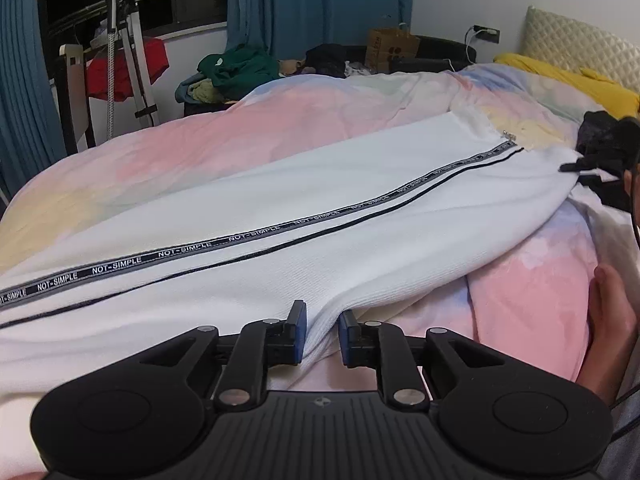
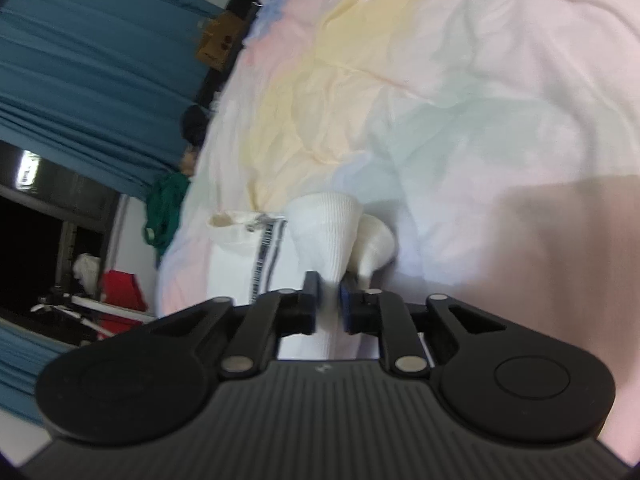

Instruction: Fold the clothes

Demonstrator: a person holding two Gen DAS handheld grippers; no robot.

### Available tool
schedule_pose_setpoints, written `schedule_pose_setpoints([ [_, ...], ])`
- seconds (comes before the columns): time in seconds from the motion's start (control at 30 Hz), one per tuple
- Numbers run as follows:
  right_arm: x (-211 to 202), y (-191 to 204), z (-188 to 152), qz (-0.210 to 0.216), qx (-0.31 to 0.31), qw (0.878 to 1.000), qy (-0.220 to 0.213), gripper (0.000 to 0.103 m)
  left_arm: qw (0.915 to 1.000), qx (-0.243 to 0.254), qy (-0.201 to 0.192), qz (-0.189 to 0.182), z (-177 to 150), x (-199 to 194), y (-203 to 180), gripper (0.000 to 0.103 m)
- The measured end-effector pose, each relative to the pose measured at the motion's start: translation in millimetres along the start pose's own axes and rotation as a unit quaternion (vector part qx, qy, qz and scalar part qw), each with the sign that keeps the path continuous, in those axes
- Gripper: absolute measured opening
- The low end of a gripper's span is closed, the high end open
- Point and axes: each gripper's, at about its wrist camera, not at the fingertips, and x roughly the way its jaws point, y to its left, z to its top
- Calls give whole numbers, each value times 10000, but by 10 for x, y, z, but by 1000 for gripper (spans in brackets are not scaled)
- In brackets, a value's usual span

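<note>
Here, left tongs (image 1: 322,322) pinching white trousers (image 1: 320,216) on pastel duvet (image 1: 192,148), right tongs (image 2: 329,284) apparently clamping their ribbed cuff (image 2: 326,224)

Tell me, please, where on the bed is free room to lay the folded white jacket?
Free: the pastel duvet beyond the white jacket, toward the curtains, and the pink patch beside its near sleeve. Crowded: the clothes pile behind the bed and the yellow blanket at the headboard.

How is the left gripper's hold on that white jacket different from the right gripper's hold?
The left gripper pinches a raised fold along the white jacket body's near edge; the right gripper pinches a ribbed cuff. The left's cloth lies mostly flat on the pastel duvet; the right's cuff stands bunched up. Both are shut on the same jacket.
</note>
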Motion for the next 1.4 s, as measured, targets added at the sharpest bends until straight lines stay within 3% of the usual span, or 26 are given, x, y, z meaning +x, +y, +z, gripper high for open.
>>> schedule_pose_setpoints([
  [0.1, -3, 73, -69, 3, -129, 9998, 175, 37, 9999, -94, 36, -9, 9, 18, 18, 19],
  [0.3, -1, 145, -125, -246, -406, 9984, 293, 43, 9998, -198, 53, -10, 21, 20, 33, 20],
  [0.4, -52, 118, -128, -539, -374, 9976, 203, 52, 9997, -255, 69, -11, 29, 34, 38, 20],
  [0.53, -21, -36, -129, -227, 131, 9987, 448, 62, 9996, -259, 93, 13, 36, 49, 34, 20],
  [0.67, 225, -80, -152, 186, 341, 9956, 856, 63, 9994, -337, 114, 2, 44, 67, 39, 20],
  [0.83, 512, -111, -98, 415, 330, 9949, 859, 63, 9991, -402, 124, -7, 50, 76, 48, 20],
  [0.93, 544, -145, -51, 884, 369, 9925, 753, 63, 9991, -411, 119, -1, 51, 74, 55, 20],
  [1.1, 510, 6, -59, 1817, -298, 9812, 580, 63, 9990, -439, 104, -1, 44, 70, 60, 20],
  [1.33, 742, 35, -121, 1359, -684, 9847, 852, 60, 9987, -500, 98, -26, 45, 70, 72, 20],
  [1.37, 733, 70, -127, 1390, -786, 9836, 833, 56, 9986, -510, 92, -35, 44, 67, 75, 20],
  [1.4, 726, 127, -139, 1348, -932, 9834, 773, 44, 9986, -522, 88, -45, 43, 65, 81, 20],
])
